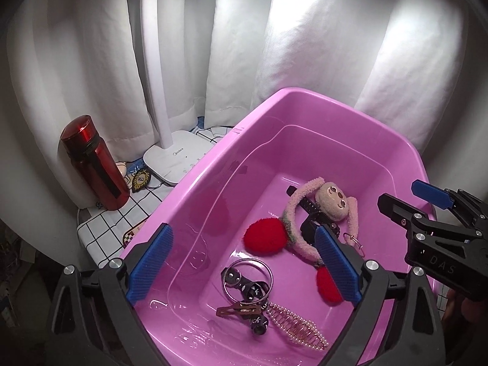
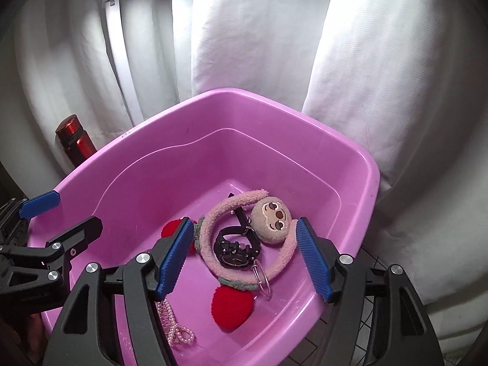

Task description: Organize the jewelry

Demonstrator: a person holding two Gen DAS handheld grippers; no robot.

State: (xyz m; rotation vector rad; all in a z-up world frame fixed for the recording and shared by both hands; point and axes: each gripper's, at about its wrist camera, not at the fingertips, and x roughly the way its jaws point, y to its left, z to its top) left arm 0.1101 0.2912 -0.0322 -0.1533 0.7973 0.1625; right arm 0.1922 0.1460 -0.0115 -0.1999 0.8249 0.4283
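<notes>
A pink plastic tub [image 1: 259,116] [image 2: 373,183] holds the jewelry. In it lie a plush sloth keychain [image 1: 331,196] [image 2: 274,215] with red heart ends [image 1: 265,235] [image 2: 231,306], a black watch [image 1: 311,225] [image 2: 236,248], a silver bangle [image 1: 270,270], a black printed ribbon tie [image 1: 253,292], a brown hair clip [image 1: 236,309] and a pearl hair clip [image 1: 300,324] [image 2: 175,326]. My left gripper [image 1: 244,267] is open and empty above the tub's near end. My right gripper [image 2: 244,257] is open and empty above the watch and sloth; it also shows in the left wrist view [image 1: 408,201].
A red bottle [image 1: 93,161] [image 2: 74,140] and a white desk lamp [image 1: 175,160] stand left of the tub on a grid-patterned cloth [image 1: 103,228]. White curtains [image 1: 305,45] hang close behind. The left gripper shows at the left of the right wrist view [image 2: 58,213].
</notes>
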